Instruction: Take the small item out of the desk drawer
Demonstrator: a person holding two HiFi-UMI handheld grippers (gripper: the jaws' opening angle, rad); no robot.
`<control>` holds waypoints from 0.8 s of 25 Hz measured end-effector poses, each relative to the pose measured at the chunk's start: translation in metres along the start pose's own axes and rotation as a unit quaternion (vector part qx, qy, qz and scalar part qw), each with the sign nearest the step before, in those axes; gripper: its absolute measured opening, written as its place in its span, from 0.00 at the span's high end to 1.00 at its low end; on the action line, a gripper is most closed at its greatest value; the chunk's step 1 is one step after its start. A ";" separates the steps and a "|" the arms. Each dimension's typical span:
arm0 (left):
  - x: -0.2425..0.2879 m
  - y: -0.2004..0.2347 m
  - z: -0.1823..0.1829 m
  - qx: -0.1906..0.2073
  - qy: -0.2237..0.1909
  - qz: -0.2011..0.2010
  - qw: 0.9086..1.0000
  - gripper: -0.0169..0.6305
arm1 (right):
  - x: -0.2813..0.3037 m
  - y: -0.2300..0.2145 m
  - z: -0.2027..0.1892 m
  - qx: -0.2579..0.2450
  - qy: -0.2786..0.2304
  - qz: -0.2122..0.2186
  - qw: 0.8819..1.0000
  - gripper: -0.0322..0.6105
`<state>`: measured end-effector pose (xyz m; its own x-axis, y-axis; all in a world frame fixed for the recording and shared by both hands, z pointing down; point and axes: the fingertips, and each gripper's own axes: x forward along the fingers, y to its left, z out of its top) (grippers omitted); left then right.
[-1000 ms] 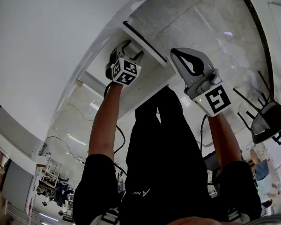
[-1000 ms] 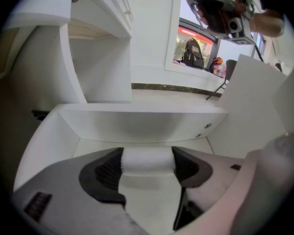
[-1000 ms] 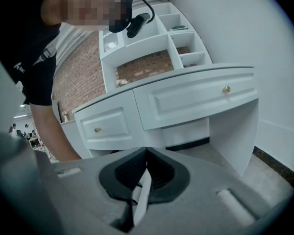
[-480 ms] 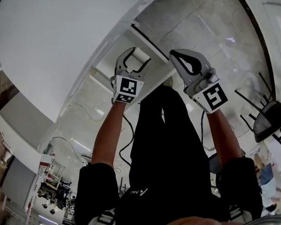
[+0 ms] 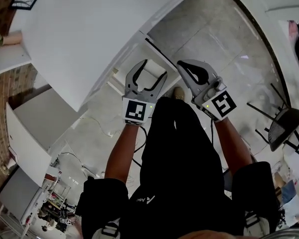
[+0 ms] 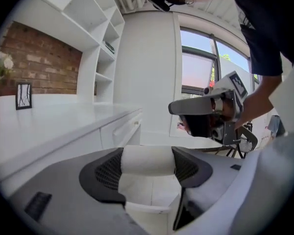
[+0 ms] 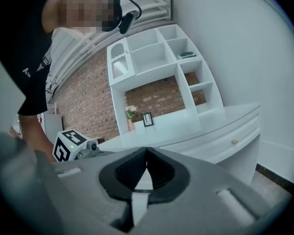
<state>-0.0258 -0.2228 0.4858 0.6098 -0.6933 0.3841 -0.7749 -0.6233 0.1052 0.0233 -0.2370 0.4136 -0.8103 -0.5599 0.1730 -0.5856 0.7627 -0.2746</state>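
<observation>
Shows both grippers lifted since the earlier frame, up and away from the white table (image 5: pixel 79 39) and the drawer (image 5: pixel 154 51) beneath its edge. Finds the left gripper (image 5: pixel 155 67) in the air in front of the table, fingers pinching the small white roll (image 6: pixel 148 160) by its ends, out of the drawer. Records the right gripper (image 5: pixel 181 63) just beside it, fingers pressed together at the tips.

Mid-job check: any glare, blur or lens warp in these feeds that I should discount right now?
Head view: fisheye bends the desk into a curve; the glossy floor carries light streaks. Left gripper view: dark corners, bright windows, the white roll fairly clear. Right gripper view: dark corners, the right gripper soft up close, shelves crisp.
</observation>
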 end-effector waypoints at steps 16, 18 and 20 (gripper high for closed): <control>-0.111 -0.046 0.204 0.025 -0.144 0.021 0.989 0.52 | -0.072 0.071 0.156 -0.026 -0.094 0.016 0.995 0.95; -0.124 -0.047 0.220 0.030 -0.161 0.024 0.986 0.52 | -0.075 0.082 0.168 -0.035 -0.101 0.019 0.994 0.95; -0.135 -0.048 0.234 0.033 -0.175 0.025 0.984 0.52 | -0.079 0.089 0.179 -0.046 -0.108 0.021 0.993 0.95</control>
<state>-0.0320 -0.1834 0.2146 0.5997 -0.7989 0.0464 -0.8002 -0.5990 0.0295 0.0387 -0.1828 0.2061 -0.8157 -0.5766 -0.0463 -0.5597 0.8070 -0.1881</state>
